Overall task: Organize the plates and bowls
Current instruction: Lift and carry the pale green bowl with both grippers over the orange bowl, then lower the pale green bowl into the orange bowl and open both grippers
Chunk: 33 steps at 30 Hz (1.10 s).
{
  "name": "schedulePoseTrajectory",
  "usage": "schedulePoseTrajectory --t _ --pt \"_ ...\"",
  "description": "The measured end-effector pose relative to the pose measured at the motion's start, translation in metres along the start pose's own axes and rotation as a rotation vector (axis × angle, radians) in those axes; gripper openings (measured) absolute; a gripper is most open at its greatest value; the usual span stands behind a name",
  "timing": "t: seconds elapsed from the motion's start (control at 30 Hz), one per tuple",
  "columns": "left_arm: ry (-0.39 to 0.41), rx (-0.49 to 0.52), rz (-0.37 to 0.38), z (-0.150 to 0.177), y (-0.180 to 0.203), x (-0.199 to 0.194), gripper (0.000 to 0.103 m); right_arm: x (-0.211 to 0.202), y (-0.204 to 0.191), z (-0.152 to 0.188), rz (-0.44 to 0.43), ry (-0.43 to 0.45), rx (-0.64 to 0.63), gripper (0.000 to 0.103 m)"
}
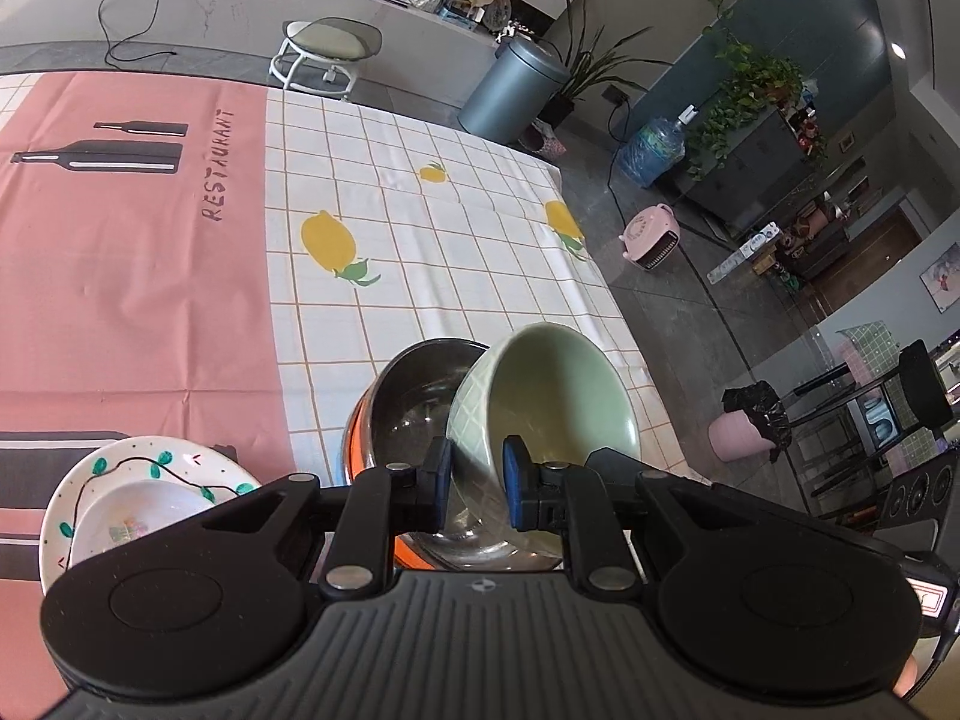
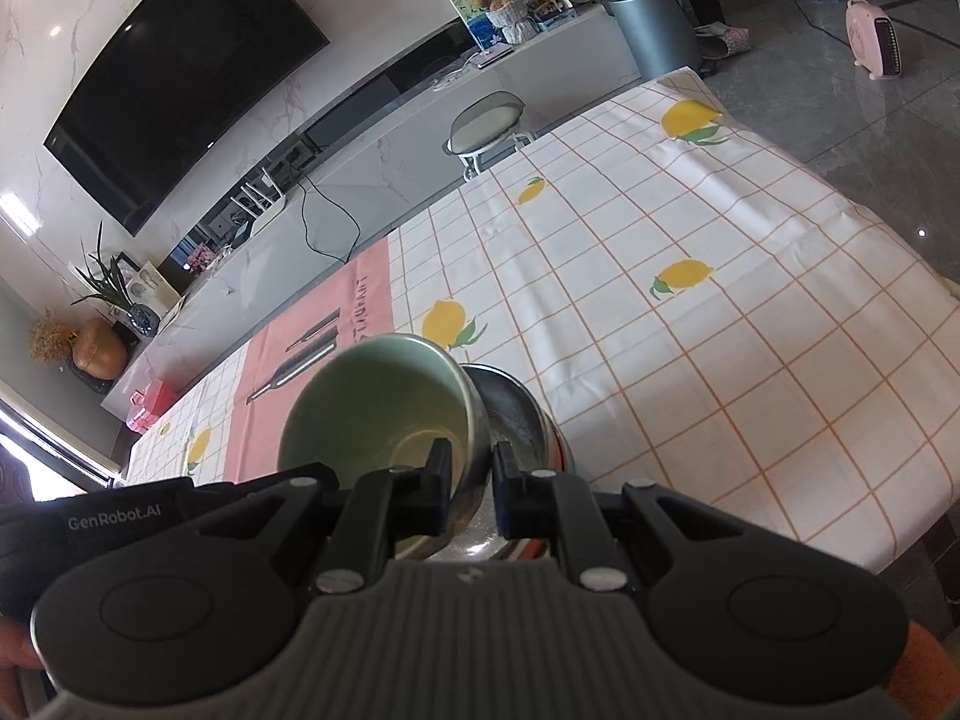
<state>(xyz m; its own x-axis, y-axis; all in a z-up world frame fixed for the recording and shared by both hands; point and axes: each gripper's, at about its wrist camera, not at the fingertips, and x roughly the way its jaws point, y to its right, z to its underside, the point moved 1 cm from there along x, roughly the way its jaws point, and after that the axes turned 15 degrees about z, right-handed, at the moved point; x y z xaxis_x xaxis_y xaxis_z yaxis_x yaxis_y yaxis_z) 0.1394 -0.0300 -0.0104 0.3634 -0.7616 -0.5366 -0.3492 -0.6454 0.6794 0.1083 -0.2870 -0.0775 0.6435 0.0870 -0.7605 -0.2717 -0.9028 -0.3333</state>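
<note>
Pinching the green bowl (image 1: 543, 402) by its rim, my left gripper (image 1: 477, 480) and right gripper (image 2: 471, 483) each clamp one wall — it hangs tilted at lower centre of both views, partly inside the steel bowl (image 1: 414, 396) just behind. Glazed ceramic, lattice-embossed outside, slippery; the steel one is shiny, orange-jacketed. A leaf-painted plate (image 1: 129, 471) sits lower left on the tablecloth (image 1: 450, 252).

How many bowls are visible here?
2: a green bowl tilted, gripped at its rim by both grippers, and a steel bowl under it. The dish on the dotted plate is unclear.
</note>
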Motion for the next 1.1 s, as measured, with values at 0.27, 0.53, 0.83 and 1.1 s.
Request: schedulePoseTrajectory --t 0.27,0.53,0.83,1.1 --pt "-0.039 -0.022 0.026 0.005 -0.002 0.005 0.02 -0.006 0.01 -0.002 -0.015 -0.018 0.005 0.012" --pt "-0.045 -0.024 -0.014 0.005 -0.008 0.007 0.02 0.009 0.004 -0.003 -0.001 -0.08 0.015 0.012" --pt "-0.055 0.049 -0.075 0.01 -0.004 0.013 0.02 0.017 -0.014 0.002 0.092 -0.067 -0.064 0.012" --pt "-0.049 0.101 -0.097 0.01 -0.001 0.014 0.02 0.021 -0.021 0.003 0.134 -0.078 -0.104 0.012"
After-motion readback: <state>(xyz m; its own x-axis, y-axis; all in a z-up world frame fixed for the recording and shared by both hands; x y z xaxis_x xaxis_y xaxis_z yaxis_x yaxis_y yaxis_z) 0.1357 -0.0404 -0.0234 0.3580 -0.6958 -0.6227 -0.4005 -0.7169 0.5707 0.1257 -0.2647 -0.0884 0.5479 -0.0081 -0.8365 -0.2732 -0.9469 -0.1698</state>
